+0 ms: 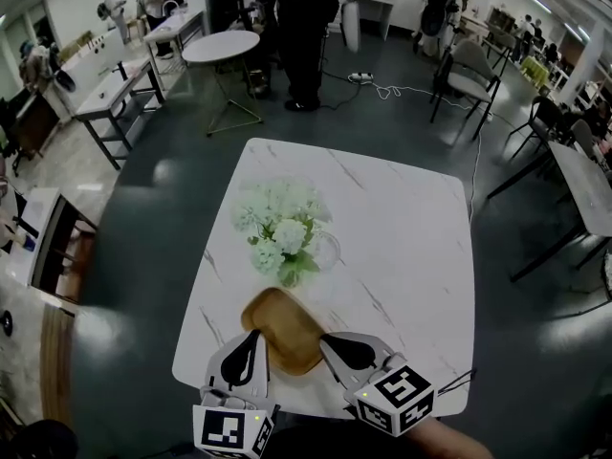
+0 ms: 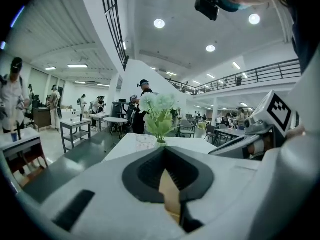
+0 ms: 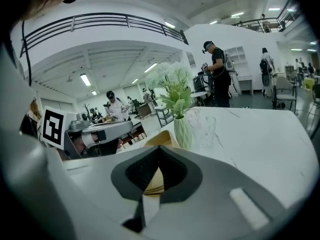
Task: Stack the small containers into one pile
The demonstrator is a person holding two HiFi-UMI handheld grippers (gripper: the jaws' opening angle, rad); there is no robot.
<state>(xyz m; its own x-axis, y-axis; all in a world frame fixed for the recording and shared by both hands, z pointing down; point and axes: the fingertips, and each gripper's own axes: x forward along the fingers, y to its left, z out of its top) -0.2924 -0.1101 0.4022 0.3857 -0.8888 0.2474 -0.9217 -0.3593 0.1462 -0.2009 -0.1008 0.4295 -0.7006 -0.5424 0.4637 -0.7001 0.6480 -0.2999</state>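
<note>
A shallow oval wooden container (image 1: 284,328) hangs just above the near edge of the white marble table (image 1: 402,237), tilted and held from both sides. My left gripper (image 1: 252,340) is shut on its left rim, and the wood (image 2: 171,194) shows between the closed jaws of the left gripper (image 2: 164,151). My right gripper (image 1: 327,342) is shut on the right rim. In the right gripper view, tan wood (image 3: 154,183) with thin layered edges sits between the jaws of the right gripper (image 3: 159,151). Whether more containers are nested inside I cannot tell.
A vase of pale green and white flowers (image 1: 282,228) stands mid-table beside a clear glass (image 1: 327,250), just beyond the container. A round table (image 1: 221,46), chairs (image 1: 469,75), benches and standing people fill the room behind.
</note>
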